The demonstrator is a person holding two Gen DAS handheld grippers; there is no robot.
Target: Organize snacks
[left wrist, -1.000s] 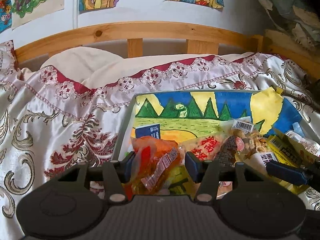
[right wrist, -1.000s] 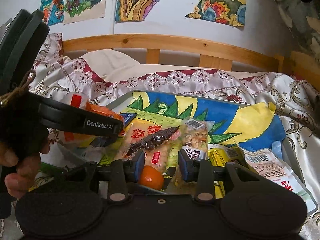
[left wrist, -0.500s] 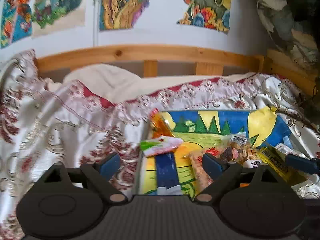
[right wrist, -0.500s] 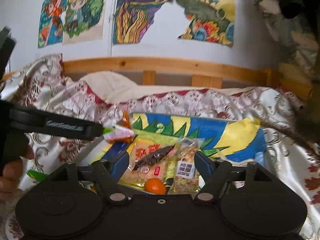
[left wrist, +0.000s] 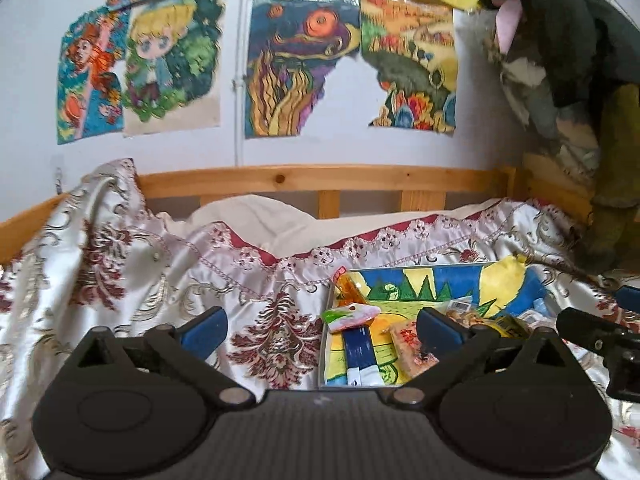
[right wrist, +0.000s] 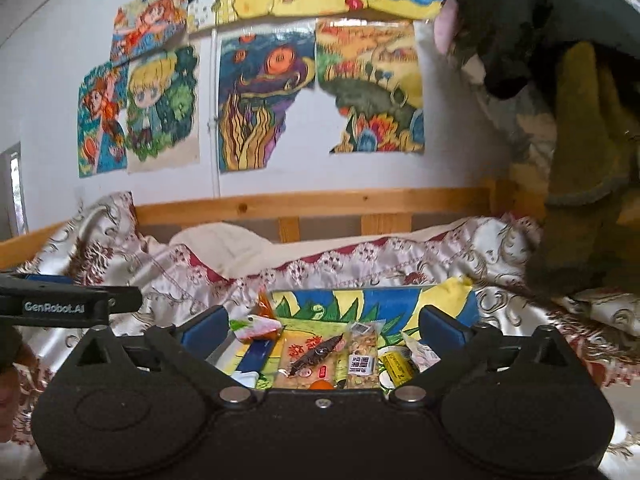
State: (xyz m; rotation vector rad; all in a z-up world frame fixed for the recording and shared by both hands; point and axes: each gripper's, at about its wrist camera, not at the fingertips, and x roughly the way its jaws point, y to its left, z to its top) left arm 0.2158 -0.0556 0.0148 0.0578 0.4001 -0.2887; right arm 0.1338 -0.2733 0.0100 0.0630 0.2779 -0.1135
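The snack packets lie gathered on the painted tray, at about six o'clock in the right view. Both the left gripper and right gripper are opening wide with nothing between the jaws. The sorting looks largely done, though packets overlap and could be straightened.

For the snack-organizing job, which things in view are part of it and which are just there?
Part of the job:
painted tray
pink-green packet
orange packet
blue packet
nut bar
yellow packet
left gripper, jaws opening, empty
right gripper, jaws opening, empty

Just there:
bedspread
wooden bed rail
wall drawings
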